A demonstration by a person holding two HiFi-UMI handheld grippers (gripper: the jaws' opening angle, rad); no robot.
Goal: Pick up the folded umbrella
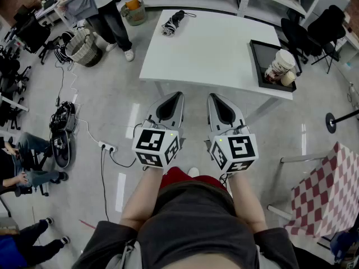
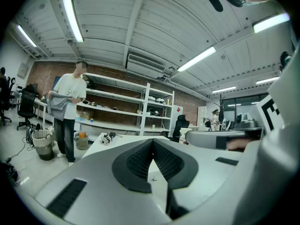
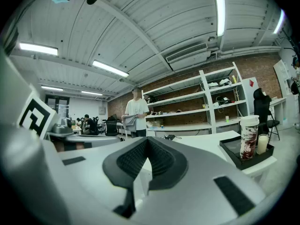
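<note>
The folded black umbrella (image 1: 174,22) lies on the far left corner of the white table (image 1: 213,55), its strap trailing to the right. It shows small and far off in the left gripper view (image 2: 108,138) and in the right gripper view (image 3: 172,137). My left gripper (image 1: 178,96) and right gripper (image 1: 212,97) hang side by side in front of the table's near edge, well short of the umbrella. Both point level at the table. The jaws of each meet at the tips with nothing between them (image 2: 152,141) (image 3: 147,140).
A black tray (image 1: 259,66) with paper cups (image 1: 282,66) sits on the table's right end. A person (image 1: 104,7) stands beyond the far left corner beside a wicker basket (image 1: 84,46). Cables and a power strip (image 1: 106,147) lie on the floor at left; a checked cloth (image 1: 331,192) is at right.
</note>
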